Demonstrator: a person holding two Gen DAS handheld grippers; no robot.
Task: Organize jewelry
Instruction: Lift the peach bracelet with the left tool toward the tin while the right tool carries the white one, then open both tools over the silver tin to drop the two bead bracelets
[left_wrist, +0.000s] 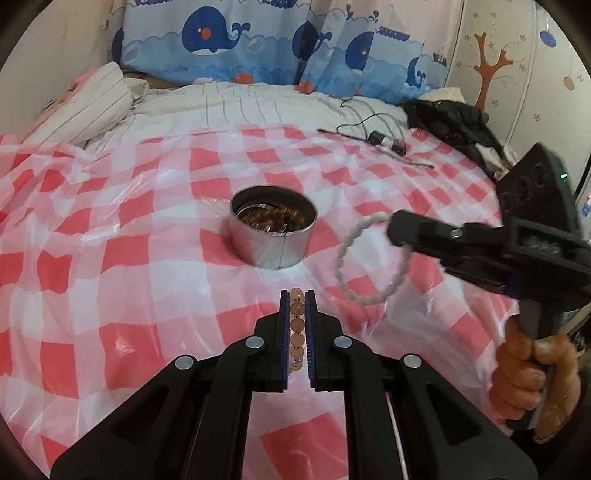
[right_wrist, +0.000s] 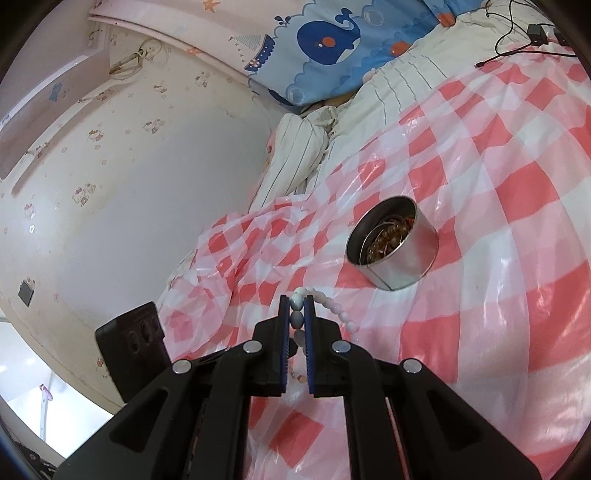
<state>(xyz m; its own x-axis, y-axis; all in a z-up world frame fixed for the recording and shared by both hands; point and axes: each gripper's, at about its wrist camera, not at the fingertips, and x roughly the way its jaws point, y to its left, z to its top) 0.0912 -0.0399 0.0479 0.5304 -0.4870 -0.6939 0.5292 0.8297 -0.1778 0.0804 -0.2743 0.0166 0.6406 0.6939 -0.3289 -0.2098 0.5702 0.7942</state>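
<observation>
A round metal tin (left_wrist: 273, 230) holding several bracelets sits on the red-and-white checked sheet (left_wrist: 129, 258); the right wrist view shows the tin (right_wrist: 397, 245) ahead and to the right. My left gripper (left_wrist: 297, 295) is shut on a peach bead bracelet (left_wrist: 296, 325), short of the tin. My right gripper (right_wrist: 297, 301) is shut on a white bead bracelet (right_wrist: 334, 306). From the left wrist view, that gripper (left_wrist: 393, 230) hangs right of the tin, and the white bracelet (left_wrist: 354, 258) dangles from it as a loop. A hand (left_wrist: 532, 373) grips its handle.
Black cables and a small adapter (left_wrist: 376, 138) lie at the sheet's far edge. A dark garment (left_wrist: 454, 118) is heaped at the far right. Whale-print pillows (left_wrist: 221, 40) and a striped quilt (left_wrist: 96, 99) line the back. A wall (right_wrist: 129, 184) bounds the bed's left.
</observation>
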